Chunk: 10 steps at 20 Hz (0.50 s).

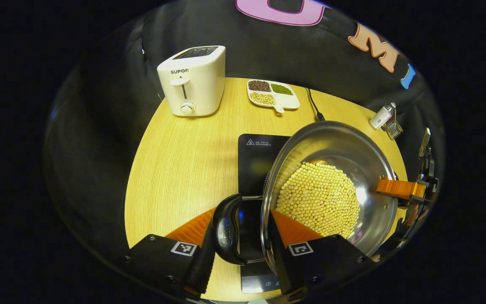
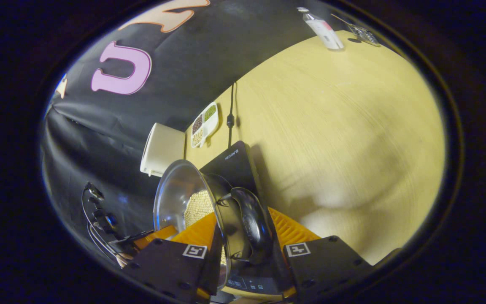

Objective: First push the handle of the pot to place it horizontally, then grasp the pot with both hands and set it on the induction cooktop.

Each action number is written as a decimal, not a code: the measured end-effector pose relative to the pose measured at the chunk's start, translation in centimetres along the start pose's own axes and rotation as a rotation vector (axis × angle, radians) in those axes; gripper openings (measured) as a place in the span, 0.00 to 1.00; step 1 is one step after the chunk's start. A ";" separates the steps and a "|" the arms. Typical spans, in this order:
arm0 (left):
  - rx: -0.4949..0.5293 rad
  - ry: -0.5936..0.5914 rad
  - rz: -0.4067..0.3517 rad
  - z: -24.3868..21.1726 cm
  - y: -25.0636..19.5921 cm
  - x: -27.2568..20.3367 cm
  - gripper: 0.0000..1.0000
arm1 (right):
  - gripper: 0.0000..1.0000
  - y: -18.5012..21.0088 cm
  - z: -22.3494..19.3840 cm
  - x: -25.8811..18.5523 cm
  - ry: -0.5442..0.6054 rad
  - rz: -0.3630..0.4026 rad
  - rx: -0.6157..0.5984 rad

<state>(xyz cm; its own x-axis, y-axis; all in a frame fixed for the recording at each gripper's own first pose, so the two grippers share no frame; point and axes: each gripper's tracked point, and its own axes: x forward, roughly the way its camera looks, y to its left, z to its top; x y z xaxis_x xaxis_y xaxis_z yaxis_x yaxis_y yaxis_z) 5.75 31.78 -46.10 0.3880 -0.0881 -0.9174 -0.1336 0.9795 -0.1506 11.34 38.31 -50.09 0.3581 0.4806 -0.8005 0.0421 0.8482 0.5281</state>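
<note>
A steel pot (image 1: 331, 139) holding soybeans (image 1: 319, 198) hangs over the right part of the black induction cooktop (image 1: 255, 164). In the left gripper view, my left gripper (image 1: 243, 215) is shut on the pot's near side: one orange finger presses the black side handle (image 1: 226, 230), the other sits inside the rim. At the pot's far rim, the right gripper's orange finger (image 1: 399, 188) reaches in. In the right gripper view, my right gripper (image 2: 243, 213) is shut on the other black handle (image 2: 251, 223) and the wall of the pot (image 2: 175, 190), above the cooktop (image 2: 236, 162).
A white toaster (image 1: 192, 80) stands at the back left of the wooden table (image 1: 184, 160). A divided dish of beans (image 1: 273, 95) and a black cable (image 1: 312, 105) lie behind the cooktop. A white bottle (image 1: 381, 117) and a small wire utensil (image 1: 392, 128) sit at the back right.
</note>
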 end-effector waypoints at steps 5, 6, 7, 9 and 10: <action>-0.027 -0.083 0.075 0.4 1.0 -0.2 0.73 | 0.47 0.4 0.1 -0.8 0.006 0.020 -0.006; -0.028 -0.111 0.090 0.6 1.4 -0.4 0.87 | 0.63 0.7 0.7 -1.3 -0.022 0.032 -0.014; -0.050 -0.142 0.089 0.9 1.2 -0.8 1.00 | 0.80 1.1 1.8 -1.7 -0.060 0.045 -0.023; -0.088 -0.221 0.090 1.9 0.6 -1.7 0.98 | 0.93 1.5 3.6 -3.7 -0.133 0.057 -0.045; -0.093 -0.257 0.108 2.3 0.7 -2.3 0.98 | 0.93 1.5 4.5 -4.7 -0.163 0.058 -0.059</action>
<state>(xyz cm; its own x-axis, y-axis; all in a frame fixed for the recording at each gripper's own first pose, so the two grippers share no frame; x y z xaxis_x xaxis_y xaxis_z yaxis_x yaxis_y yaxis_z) 6.88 33.07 -43.22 0.5833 0.0760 -0.8087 -0.2650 0.9589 -0.1010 13.91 36.35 -44.27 0.5050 0.4910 -0.7098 -0.0365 0.8338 0.5508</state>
